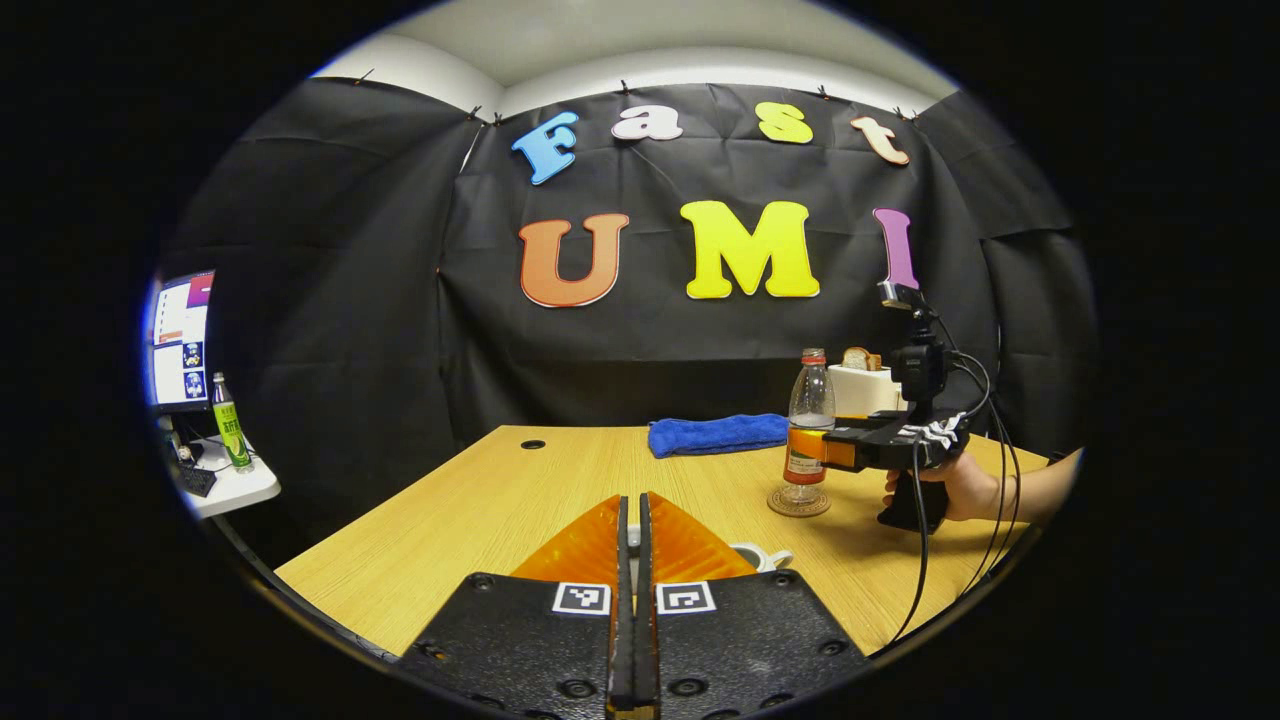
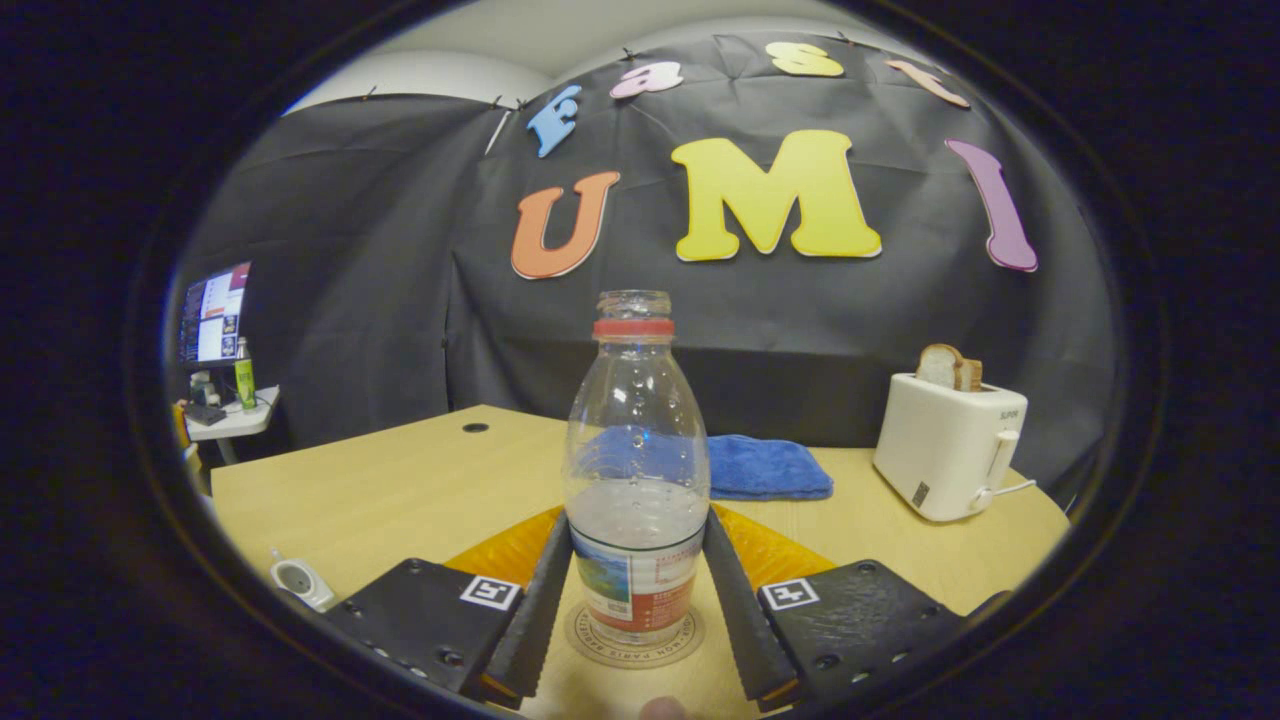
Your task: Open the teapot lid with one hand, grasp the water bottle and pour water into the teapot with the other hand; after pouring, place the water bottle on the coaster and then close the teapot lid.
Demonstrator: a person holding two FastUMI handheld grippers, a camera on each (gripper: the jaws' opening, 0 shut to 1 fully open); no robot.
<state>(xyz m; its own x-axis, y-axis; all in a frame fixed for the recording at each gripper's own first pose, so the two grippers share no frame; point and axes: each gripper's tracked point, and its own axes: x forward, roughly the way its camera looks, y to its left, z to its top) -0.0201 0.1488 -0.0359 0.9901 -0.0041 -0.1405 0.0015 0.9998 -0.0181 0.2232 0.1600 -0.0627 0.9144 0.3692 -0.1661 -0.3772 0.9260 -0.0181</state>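
- My right tool (image 2: 636, 600) brackets the bottle (image 2: 636, 470), which stands on the coaster (image 2: 590, 640); whether both fingers press it I cannot tell.
- My left tool (image 1: 630, 560) is closed, apparently on the lid; the teapot (image 1: 760, 556) peeks beside it. Closing looks left.
- Wooden tabletop (image 1: 480, 500), blue cloth (image 2: 770, 468), toaster (image 2: 945, 445), black drape.

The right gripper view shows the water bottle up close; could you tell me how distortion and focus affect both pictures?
Right gripper view: the water bottle is sharp, the toaster leans with fisheye bending. Left gripper view: the table edge curves, the monitor glows overexposed, and the coaster is small but clear.
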